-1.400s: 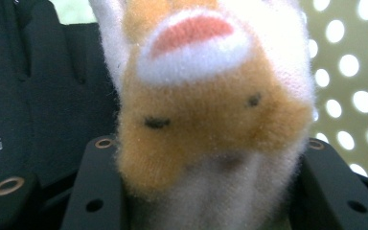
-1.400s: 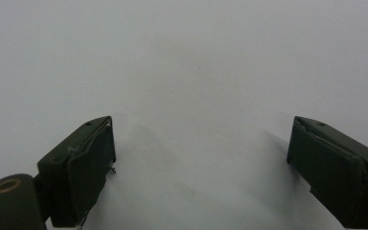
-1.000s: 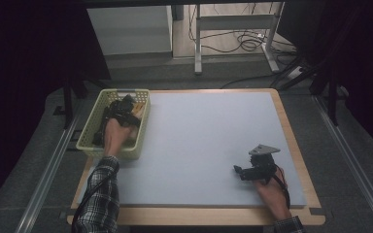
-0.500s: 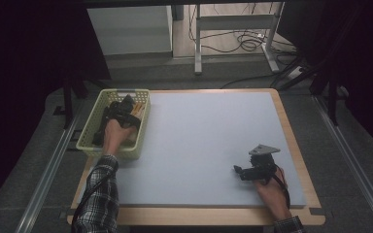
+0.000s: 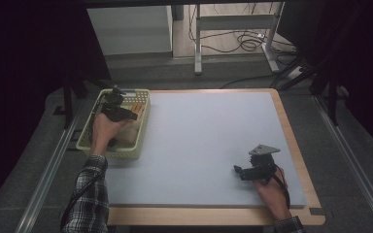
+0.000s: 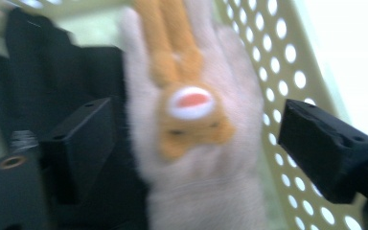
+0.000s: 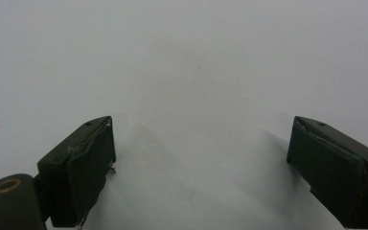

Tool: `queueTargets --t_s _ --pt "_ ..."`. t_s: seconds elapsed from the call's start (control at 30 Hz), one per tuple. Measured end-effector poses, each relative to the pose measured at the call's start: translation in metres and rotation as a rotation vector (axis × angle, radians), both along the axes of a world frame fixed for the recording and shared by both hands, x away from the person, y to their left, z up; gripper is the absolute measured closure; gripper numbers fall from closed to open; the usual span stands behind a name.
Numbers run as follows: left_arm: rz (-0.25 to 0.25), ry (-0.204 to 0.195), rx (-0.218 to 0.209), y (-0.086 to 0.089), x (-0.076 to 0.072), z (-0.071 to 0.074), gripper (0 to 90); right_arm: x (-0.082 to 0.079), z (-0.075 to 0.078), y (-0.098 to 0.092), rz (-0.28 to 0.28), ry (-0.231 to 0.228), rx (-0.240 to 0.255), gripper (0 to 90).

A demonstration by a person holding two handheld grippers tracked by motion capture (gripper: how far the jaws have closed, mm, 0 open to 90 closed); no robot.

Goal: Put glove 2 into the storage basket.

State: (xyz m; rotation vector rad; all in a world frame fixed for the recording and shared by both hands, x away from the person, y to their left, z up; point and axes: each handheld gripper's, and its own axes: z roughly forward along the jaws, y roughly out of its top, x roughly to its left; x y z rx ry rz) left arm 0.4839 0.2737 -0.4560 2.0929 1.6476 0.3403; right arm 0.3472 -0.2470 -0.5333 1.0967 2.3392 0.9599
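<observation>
One perforated yellow-green basket (image 5: pixel 137 127) at the left edge of the worktop (image 5: pixel 204 141), left of frame in the high view. Inside: one pale plush toy (image 6: pixel 196 143) with an orange face, lying on dark items I cannot identify. Left claw (image 5: pixel 121 112) above the basket, jaws just been opening, now wide, toy between them but pads clear. Right claw (image 5: pixel 243 173) lower right, wide, holding nothing.

The left tool (image 5: pixel 126 112), raised, has just been opening its jaws; the right tool (image 5: pixel 240 171) rests low, jaws spread.
</observation>
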Motion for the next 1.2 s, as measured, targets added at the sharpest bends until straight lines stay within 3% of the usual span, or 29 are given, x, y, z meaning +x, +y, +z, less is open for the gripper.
queueTargets --t_s 0.07,0.13,0.17,0.33,0.53,0.7,0.93,1.03,1.07,1.2 --pt "0.013 -0.014 0.02 0.005 -0.003 0.004 26.3 0.0 0.0 0.0 0.0 0.0 0.0 9.1" --pt "0.022 -0.021 0.06 0.01 -0.006 0.003 46.2 0.0 0.0 0.0 0.0 0.0 0.0 9.1" --pt "0.027 -0.022 0.074 0.012 -0.006 0.002 46.2 0.0 0.0 0.0 0.0 0.0 0.0 9.1" --pt "0.051 0.018 0.144 0.018 -0.004 -0.019 66.8 0.0 0.0 0.0 0.001 0.0 -0.001 9.1" --pt "0.024 0.062 0.149 0.01 0.003 -0.04 70.7 0.0 0.0 0.0 0.0 0.0 -0.001 9.1" --pt "-0.006 0.065 0.126 -0.001 0.006 -0.041 76.2 0.0 0.0 0.0 0.0 0.001 0.0 9.1" --pt "0.0 0.079 0.081 0.002 0.007 -0.045 77.8 0.0 0.0 0.0 0.0 0.0 0.0 9.1" --pt "0.007 0.093 0.124 0.002 0.009 -0.049 77.0 0.0 0.0 0.0 0.001 0.0 -0.001 9.1" --pt "0.003 0.101 0.159 0.0 0.01 -0.051 77.0 0.0 0.0 0.0 0.001 0.0 -0.001 9.1" --pt "0.015 0.116 0.233 -0.003 0.013 -0.054 77.7 0.0 0.0 0.0 0.001 0.0 -0.001 9.1"
